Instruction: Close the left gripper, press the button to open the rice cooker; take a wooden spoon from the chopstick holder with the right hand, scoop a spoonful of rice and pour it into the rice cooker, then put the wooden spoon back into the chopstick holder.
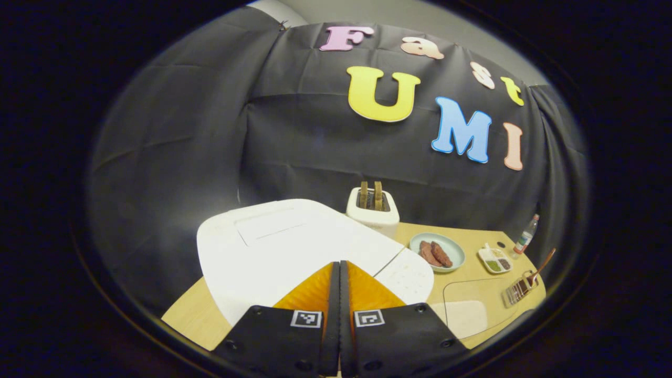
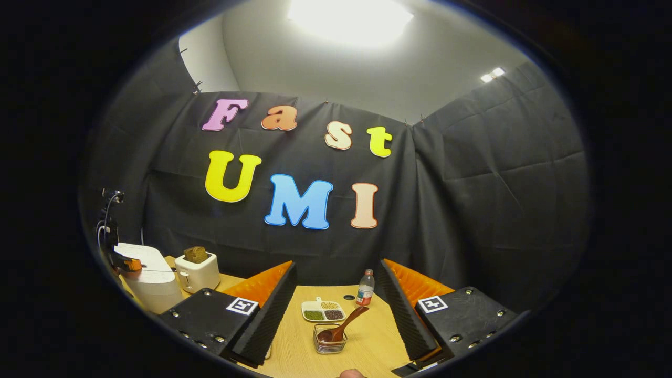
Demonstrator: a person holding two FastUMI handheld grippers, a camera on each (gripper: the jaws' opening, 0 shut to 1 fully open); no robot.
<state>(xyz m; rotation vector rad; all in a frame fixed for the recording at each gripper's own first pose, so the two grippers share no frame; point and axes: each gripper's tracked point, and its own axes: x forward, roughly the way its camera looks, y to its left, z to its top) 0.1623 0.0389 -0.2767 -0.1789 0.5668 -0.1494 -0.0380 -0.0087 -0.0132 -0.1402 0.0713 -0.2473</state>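
Both tongs: left tongs [image 1: 339, 294] clenched over rice cooker [image 1: 273, 247]; press squarely at 12 o'clock. Right tongs [image 2: 336, 310] released.

I'm looking at black cloth [image 2: 472, 199] draped around the booth on every side, a pale wall and ceiling [image 2: 336, 79] rising above it, a bright ceiling light [image 2: 349, 18] glaring overhead, and a light wooden table [image 2: 367, 336] below.
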